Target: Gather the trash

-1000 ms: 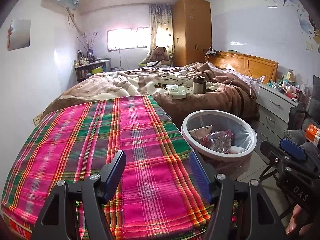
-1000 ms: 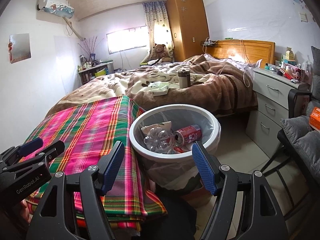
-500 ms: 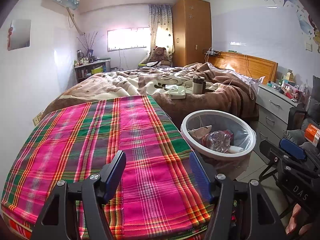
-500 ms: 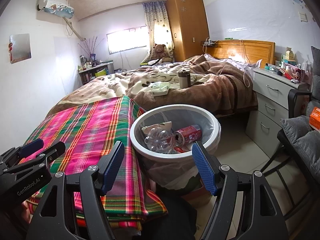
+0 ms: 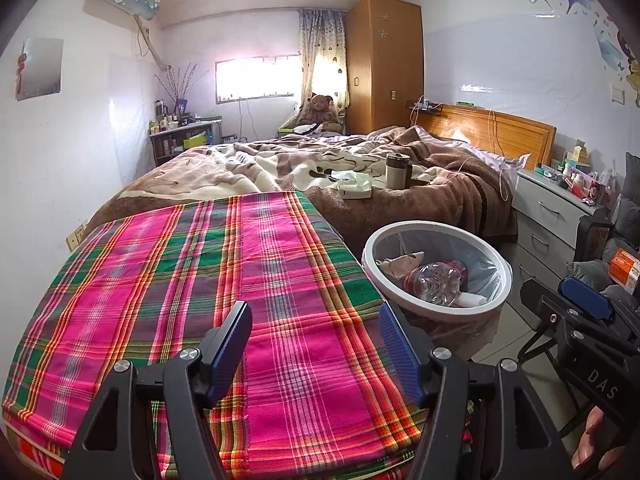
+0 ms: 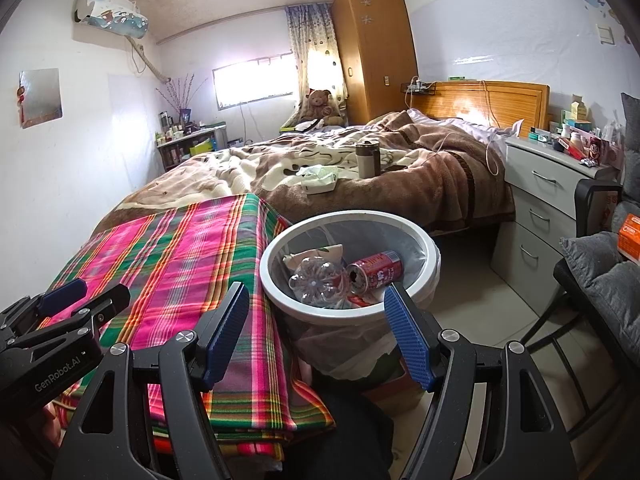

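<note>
A round white trash bin with a clear liner stands beside the plaid-covered table. It holds a clear plastic bottle, a red can and a crumpled wrapper. The bin also shows in the left wrist view. My left gripper is open and empty above the plaid cloth. My right gripper is open and empty just in front of the bin. The left gripper also shows at the left of the right wrist view.
A bed with a brown blanket lies behind, with a tissue box and a thermos on it. A grey nightstand and a grey-cushioned chair stand to the right. A wardrobe is at the back.
</note>
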Action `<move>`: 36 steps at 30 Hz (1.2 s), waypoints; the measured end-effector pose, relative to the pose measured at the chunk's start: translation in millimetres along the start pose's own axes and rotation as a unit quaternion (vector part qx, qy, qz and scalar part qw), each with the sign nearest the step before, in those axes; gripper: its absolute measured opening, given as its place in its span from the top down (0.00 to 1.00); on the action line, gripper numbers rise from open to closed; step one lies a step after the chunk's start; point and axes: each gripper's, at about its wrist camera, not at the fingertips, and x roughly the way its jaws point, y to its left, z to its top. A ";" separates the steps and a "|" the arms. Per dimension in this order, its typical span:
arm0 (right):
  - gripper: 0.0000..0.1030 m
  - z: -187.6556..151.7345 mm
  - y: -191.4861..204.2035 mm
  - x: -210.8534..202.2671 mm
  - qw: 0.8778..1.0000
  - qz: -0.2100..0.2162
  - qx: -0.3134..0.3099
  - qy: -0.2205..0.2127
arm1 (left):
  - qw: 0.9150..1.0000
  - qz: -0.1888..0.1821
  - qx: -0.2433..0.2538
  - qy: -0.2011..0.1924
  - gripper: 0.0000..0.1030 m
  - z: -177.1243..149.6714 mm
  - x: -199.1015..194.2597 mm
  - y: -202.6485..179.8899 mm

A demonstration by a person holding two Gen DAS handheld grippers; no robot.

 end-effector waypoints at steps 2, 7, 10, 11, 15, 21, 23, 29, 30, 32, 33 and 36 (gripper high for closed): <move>0.31 0.0 0.1 0.2 1.000 0.001 0.000 0.000 | 1.000 0.000 0.000 0.000 0.36 -0.3 -0.3 0.6; 0.31 0.1 1.0 0.0 1.000 0.000 -0.001 0.000 | 1.000 0.000 -0.002 0.000 0.36 0.1 -1.7 1.4; 0.31 0.4 1.8 -0.1 1.000 0.001 -0.001 0.000 | 1.000 0.000 -0.002 0.000 0.36 0.1 -1.7 1.9; 0.31 0.8 2.3 0.0 1.000 0.001 -0.001 0.000 | 1.000 0.000 -0.002 0.000 0.36 0.2 -1.8 1.8; 0.31 0.8 2.6 0.0 1.000 0.000 -0.001 0.000 | 1.000 0.001 -0.002 -0.002 0.36 0.4 -2.6 2.5; 0.31 0.9 2.7 -0.5 1.000 0.001 -0.001 -0.001 | 1.000 0.001 -0.002 -0.001 0.36 1.2 -2.5 3.3; 0.31 0.8 2.9 -0.4 1.000 0.001 -0.002 -0.001 | 1.000 0.000 -0.002 -0.002 0.36 1.4 -2.6 3.3; 0.31 0.9 3.7 -0.3 1.000 0.001 -0.002 -0.001 | 1.000 0.000 -0.003 -0.002 0.36 1.1 -2.3 3.4; 0.31 2.1 3.9 -0.4 1.000 0.002 -0.003 0.000 | 1.000 0.000 -0.002 -0.001 0.36 0.9 -2.2 3.4; 0.31 2.9 4.3 -0.6 1.000 0.002 -0.004 0.000 | 1.000 0.000 -0.003 -0.002 0.36 0.9 -2.2 3.5; 0.31 2.5 4.1 -0.4 1.000 0.002 -0.004 0.000 | 1.000 0.000 -0.003 -0.002 0.36 1.0 -2.5 3.4; 0.31 2.3 4.5 -0.5 1.000 0.001 -0.003 -0.001 | 1.000 0.000 -0.003 -0.002 0.36 0.7 -2.3 3.6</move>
